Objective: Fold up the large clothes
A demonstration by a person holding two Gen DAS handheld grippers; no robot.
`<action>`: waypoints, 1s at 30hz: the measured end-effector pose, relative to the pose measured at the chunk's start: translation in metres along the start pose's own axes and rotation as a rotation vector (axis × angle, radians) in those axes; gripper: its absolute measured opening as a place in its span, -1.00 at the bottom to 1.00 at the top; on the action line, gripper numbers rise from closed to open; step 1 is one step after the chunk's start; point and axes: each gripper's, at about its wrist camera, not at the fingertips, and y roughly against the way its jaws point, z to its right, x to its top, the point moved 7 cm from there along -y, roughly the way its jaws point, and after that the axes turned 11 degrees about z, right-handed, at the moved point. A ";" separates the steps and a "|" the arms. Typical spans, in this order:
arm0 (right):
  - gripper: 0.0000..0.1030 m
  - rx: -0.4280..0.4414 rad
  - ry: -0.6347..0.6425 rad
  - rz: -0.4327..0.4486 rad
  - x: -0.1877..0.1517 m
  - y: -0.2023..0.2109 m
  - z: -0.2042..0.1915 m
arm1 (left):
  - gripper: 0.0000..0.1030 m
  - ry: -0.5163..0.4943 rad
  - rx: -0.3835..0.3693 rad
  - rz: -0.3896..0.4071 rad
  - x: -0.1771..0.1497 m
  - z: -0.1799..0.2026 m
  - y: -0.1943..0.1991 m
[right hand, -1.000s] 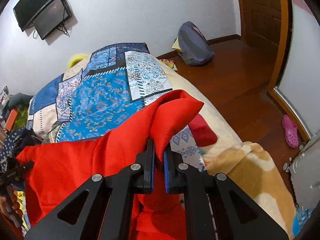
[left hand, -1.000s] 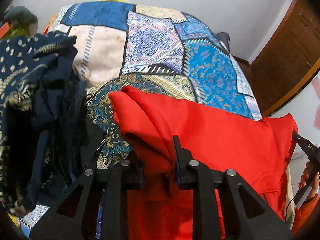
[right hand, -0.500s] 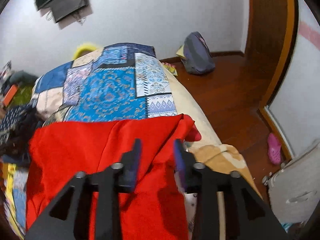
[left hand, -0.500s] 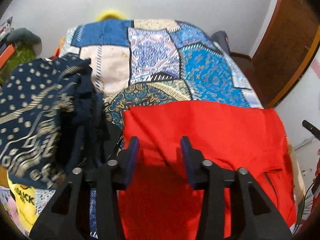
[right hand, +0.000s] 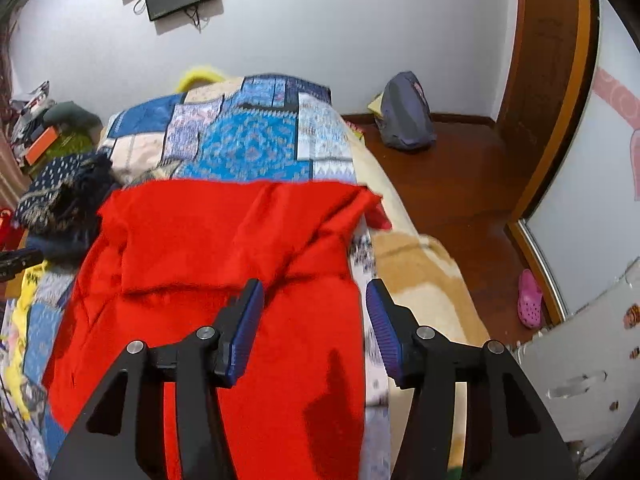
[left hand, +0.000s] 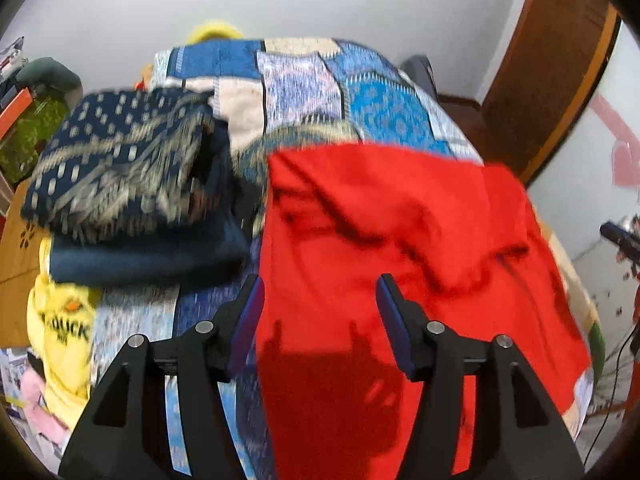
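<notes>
A large red garment [left hand: 400,240] [right hand: 224,248] lies folded over on the patchwork bedspread [left hand: 360,112] [right hand: 248,140], its folded edge toward the far side. My left gripper [left hand: 319,300] hovers above the garment's left part, jaws opening, with nothing between the blue pads [left hand: 250,316]. My right gripper [right hand: 314,304] hangs over the garment's right edge, jaws also opening and empty. The cloth rests loose under both. The tip of the right gripper shows at the far right of the left wrist view [left hand: 618,236].
A stack of folded dark blue patterned clothes [left hand: 132,184] [right hand: 60,200] sits left of the red garment, with a yellow printed garment [left hand: 64,332] below it. A tan blanket [right hand: 420,280] hangs at the bed's right side. A grey backpack [right hand: 404,116] and a pink shoe [right hand: 530,298] lie on the wooden floor.
Both grippers let go of the red garment's corners, opened and drew back and upward. The lifted cloth dropped flat onto the bed as a fold.
</notes>
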 end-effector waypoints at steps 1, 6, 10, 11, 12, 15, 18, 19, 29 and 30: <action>-0.04 0.002 -0.002 -0.012 -0.007 0.003 0.000 | 0.11 0.000 -0.003 -0.014 -0.010 -0.001 0.001; -0.04 0.001 -0.024 -0.090 -0.046 0.007 0.004 | 0.11 0.047 -0.046 -0.118 -0.065 -0.008 0.006; -0.04 0.005 -0.053 -0.157 -0.076 0.008 0.007 | 0.11 0.093 -0.055 -0.183 -0.106 -0.018 0.007; -0.04 0.009 -0.058 -0.171 -0.083 0.008 0.007 | 0.11 0.106 -0.055 -0.193 -0.111 -0.020 0.006; -0.04 0.014 -0.062 -0.189 -0.090 0.008 0.007 | 0.11 0.132 -0.061 -0.205 -0.120 -0.024 0.007; -0.04 0.032 -0.070 -0.255 -0.114 0.005 0.006 | 0.11 0.194 -0.081 -0.247 -0.140 -0.033 0.006; -0.04 0.035 -0.081 -0.321 -0.134 0.003 0.008 | 0.11 0.247 -0.101 -0.283 -0.157 -0.042 0.004; -0.04 0.029 -0.085 -0.339 -0.140 0.001 0.010 | 0.11 0.266 -0.114 -0.293 -0.160 -0.043 0.003; 0.20 0.068 -0.208 -0.311 -0.145 -0.028 0.020 | 0.13 0.385 -0.243 -0.280 -0.172 -0.032 0.000; 0.20 0.070 -0.217 -0.312 -0.143 -0.030 0.020 | 0.13 0.390 -0.250 -0.278 -0.171 -0.032 0.000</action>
